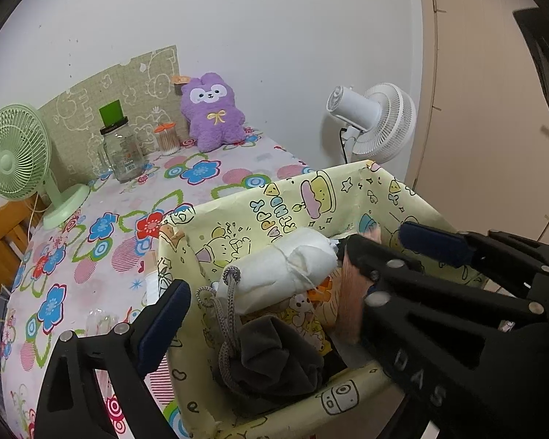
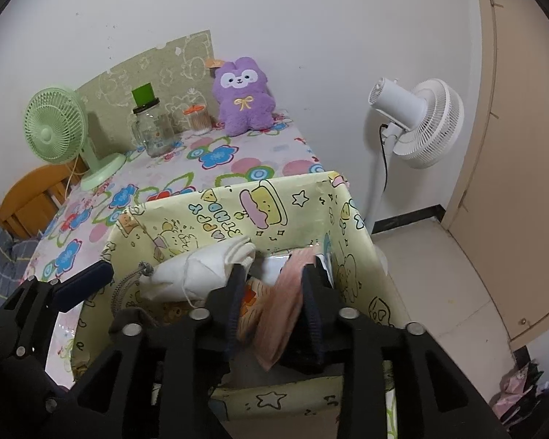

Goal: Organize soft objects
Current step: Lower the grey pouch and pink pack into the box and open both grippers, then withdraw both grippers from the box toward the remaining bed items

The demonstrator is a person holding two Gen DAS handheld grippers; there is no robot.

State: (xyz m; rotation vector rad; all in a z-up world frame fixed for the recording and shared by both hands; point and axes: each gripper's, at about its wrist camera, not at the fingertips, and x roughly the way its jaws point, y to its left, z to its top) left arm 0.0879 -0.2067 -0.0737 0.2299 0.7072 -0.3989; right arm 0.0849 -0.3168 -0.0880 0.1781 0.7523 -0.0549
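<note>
Right wrist: right gripper point(image 2: 274, 289) pinches ribbed pink cloth point(image 2: 280, 314) over printed fabric bin point(image 2: 296, 201); left gripper point(image 1: 292, 256) spread.

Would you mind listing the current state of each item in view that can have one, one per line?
Left gripper: open, straddling the box.
Right gripper: shut on the pink cloth, inside the box.
Storage box: open-topped, partly filled.
White bundle: rolled, tied with string, resting in the box.
Grey drawstring bag: crumpled in the box.
Glass jar: lidded, upright.
Purple plush: upright against the wall.
Green fan: blades not blurred.
</note>
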